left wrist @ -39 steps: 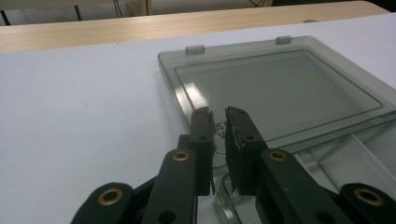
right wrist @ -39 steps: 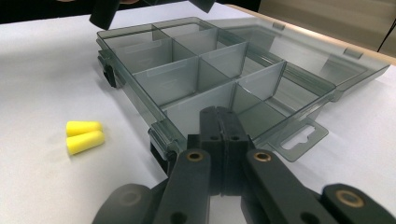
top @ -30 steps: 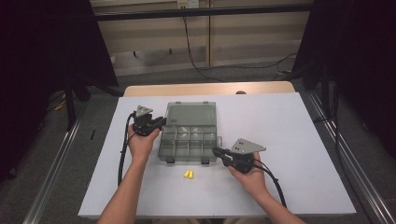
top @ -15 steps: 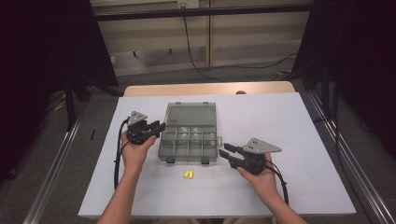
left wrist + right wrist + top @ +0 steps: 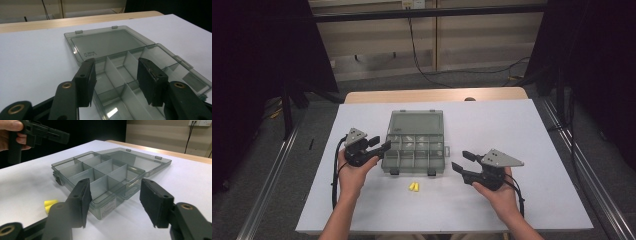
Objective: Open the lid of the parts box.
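Open plastic box on the white counter, flanked at nine and three o'clock by the left gripper and right gripper, fingers just opened, gripping nothing.

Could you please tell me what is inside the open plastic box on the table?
The box holds only dividers; every compartment in sight looks empty. The two yellow earplugs lie outside, in front of it.

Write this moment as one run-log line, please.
box: lid open, compartments empty | left tool: open, holds nothing | right tool: open, holds nothing | yellow pieces: on table
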The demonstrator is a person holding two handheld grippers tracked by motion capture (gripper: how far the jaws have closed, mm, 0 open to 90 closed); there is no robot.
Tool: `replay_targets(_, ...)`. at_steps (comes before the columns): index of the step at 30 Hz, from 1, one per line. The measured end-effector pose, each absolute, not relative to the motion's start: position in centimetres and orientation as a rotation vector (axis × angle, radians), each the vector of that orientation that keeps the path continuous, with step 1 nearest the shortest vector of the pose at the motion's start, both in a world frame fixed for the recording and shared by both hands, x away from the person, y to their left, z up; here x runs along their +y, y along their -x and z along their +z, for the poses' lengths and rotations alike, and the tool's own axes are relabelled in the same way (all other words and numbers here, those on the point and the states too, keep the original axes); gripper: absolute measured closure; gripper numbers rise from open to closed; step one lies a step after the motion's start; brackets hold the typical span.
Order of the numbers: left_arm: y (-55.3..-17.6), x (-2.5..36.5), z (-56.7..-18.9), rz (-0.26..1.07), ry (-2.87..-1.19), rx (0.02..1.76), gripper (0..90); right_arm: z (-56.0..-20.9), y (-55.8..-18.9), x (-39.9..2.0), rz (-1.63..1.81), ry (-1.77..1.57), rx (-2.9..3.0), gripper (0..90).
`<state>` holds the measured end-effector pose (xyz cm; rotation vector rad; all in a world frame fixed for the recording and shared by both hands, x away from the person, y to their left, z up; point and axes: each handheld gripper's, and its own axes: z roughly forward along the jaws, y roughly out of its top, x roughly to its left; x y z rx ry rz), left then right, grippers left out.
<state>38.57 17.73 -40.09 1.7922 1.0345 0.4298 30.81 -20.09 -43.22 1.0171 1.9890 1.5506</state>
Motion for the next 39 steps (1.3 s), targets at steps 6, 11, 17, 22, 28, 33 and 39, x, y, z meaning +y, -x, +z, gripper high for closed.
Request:
replay_targets(6, -37.6, 18.1, -40.1, 0.439, -1.772, 1.025, 41.7, -43.1, -30.2, -21.0, 1.552, -1.028, 1.967, 32.7)
replay_targets(11, -36.9, 18.3, -40.3, 0.442, -1.777, 1.012, 37.1, -43.3, -29.9, -22.0, 1.551, -1.047, 1.953, 26.4)
replay_targets(17, -35.9, 18.2, -40.6, 0.425, -1.788, 0.994, 31.1, -43.2, -29.4, -23.3, 1.543, -1.051, 1.923, 21.8)
replay_targets(22, -35.3, 18.3, -41.1, 0.419, -1.802, 0.984, 27.9, -43.2, -29.0, -24.1, 1.536, -1.066, 1.913, 17.6)
replay_targets(28, -34.6, 18.6, -41.5, 0.428, -1.804, 0.983, 23.5, -43.4, -28.2, -24.7, 1.509, -1.044, 1.919, 15.7)
replay_targets(33, -34.2, 18.6, -42.1, 0.431, -1.800, 0.988, 18.0, -43.5, -27.8, -25.4, 1.514, -1.045, 1.911, 14.5)
replay_targets(39, -33.9, 18.3, -42.6, 0.433, -1.803, 0.982, 15.9, -43.5, -27.4, -25.8, 1.510, -1.042, 1.917, 12.7)
